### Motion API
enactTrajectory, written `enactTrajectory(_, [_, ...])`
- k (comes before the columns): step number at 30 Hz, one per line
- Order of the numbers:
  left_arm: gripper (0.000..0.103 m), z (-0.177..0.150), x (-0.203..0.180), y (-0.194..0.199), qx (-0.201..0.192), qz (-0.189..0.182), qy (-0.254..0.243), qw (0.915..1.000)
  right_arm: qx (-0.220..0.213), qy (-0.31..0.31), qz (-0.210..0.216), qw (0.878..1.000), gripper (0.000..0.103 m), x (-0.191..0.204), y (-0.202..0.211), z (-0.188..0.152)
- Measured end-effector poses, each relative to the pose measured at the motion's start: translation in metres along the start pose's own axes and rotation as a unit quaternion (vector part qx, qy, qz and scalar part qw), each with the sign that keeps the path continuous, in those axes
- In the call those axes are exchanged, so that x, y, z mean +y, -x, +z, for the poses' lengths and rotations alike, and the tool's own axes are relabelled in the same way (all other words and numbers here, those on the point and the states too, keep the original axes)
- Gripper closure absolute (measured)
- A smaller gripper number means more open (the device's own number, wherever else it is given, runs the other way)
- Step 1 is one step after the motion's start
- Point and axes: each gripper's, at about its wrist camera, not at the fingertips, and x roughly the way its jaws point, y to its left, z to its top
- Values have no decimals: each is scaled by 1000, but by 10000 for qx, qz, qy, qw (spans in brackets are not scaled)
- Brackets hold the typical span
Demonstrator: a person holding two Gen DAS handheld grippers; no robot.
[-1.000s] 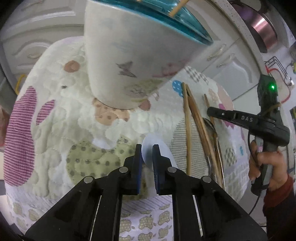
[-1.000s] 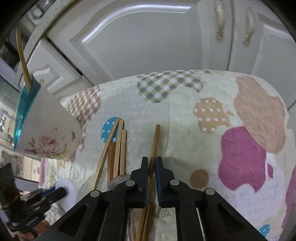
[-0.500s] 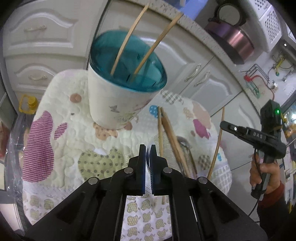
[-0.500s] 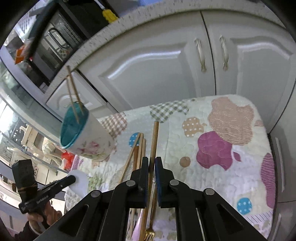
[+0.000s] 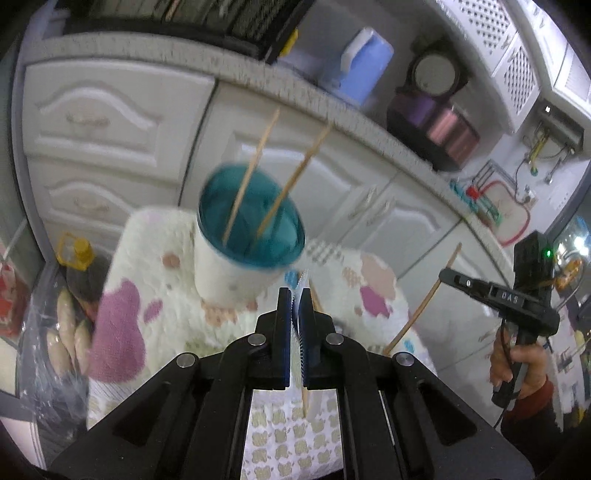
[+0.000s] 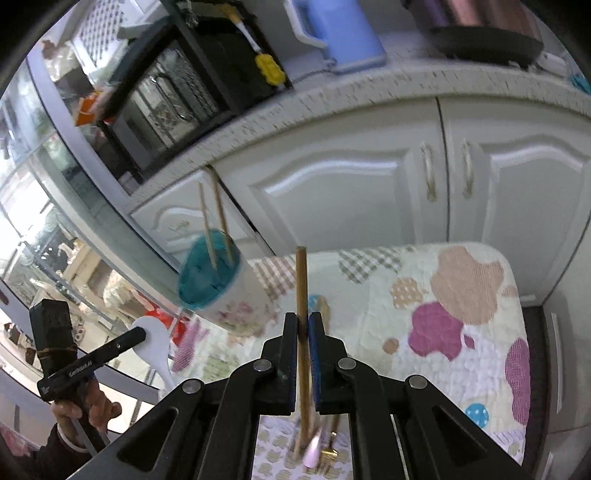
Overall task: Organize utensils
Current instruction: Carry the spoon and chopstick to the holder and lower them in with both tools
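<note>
Left wrist view: the left gripper (image 5: 297, 306) has its fingers (image 5: 283, 332) clenched on the thin edge of a white spoon (image 5: 295, 321), seen edge-on between the pads. Just beyond the tips stands a white cup (image 5: 236, 273) with a teal inside, upright on the quilted patchwork cloth (image 5: 147, 295) that covers the tabletop. Two chopsticks (image 5: 251, 173) lean in the cup, their upper ends well above the rim. To the right, the right gripper (image 5: 448, 275) is held above the cloth's far edge, gripping a single chopstick (image 5: 424, 302) that slants down to the left. White cabinet doors (image 5: 110, 122) stand behind, blurred.

Right wrist view: the right gripper (image 6: 303, 321) has its fingers (image 6: 290, 354) clamped on the single chopstick (image 6: 301, 280), which runs straight along the finger line and sticks out past the tips. The cup (image 6: 218, 284) sits to the left on the cloth (image 6: 461, 314), with its two chopsticks (image 6: 214, 221) standing in it. At lower left the left gripper (image 6: 138, 334) holds the white spoon (image 6: 155, 343), bowl up, apart from the cup. Below the fingers more utensils (image 6: 317, 450) lie on the cloth, too blurred to tell apart. A blue jug (image 6: 340, 33) stands on the counter above the cabinets.
</note>
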Motion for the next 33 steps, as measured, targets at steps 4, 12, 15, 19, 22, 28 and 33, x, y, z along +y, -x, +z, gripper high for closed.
enactTrajectory(4, [101, 32, -1, 19, -455, 133, -54, 9989, -224, 58, 240, 9994, 98, 15, 10, 23])
enactTrajectory(12, [101, 95, -8, 24, -1263, 850, -460, 9873, -836, 491, 558, 9937, 98, 65, 29, 91])
enactTrajectory(15, [101, 110, -11, 12, -1441, 1071, -649, 9816, -1053, 607, 563, 9910, 97, 84, 26, 113])
enactTrajectory(19, [101, 118, -8, -11, -1435, 1306, -813, 9776, -1145, 742, 451, 9896, 98, 102, 5, 132])
enactTrajectory(22, [101, 118, -2, -28, -1365, 1434, -877, 9763, -1043, 877, 349, 9901, 98, 111, -23, 138])
enactTrajectory(28, [101, 108, 17, -59, -1134, 1605, -737, 9777, -671, 968, 211, 9928, 97, 110, -72, 132])
enactTrajectory(33, [101, 93, 29, -78, -858, 1691, -643, 9797, -205, 848, 191, 9960, 97, 99, -113, 116])
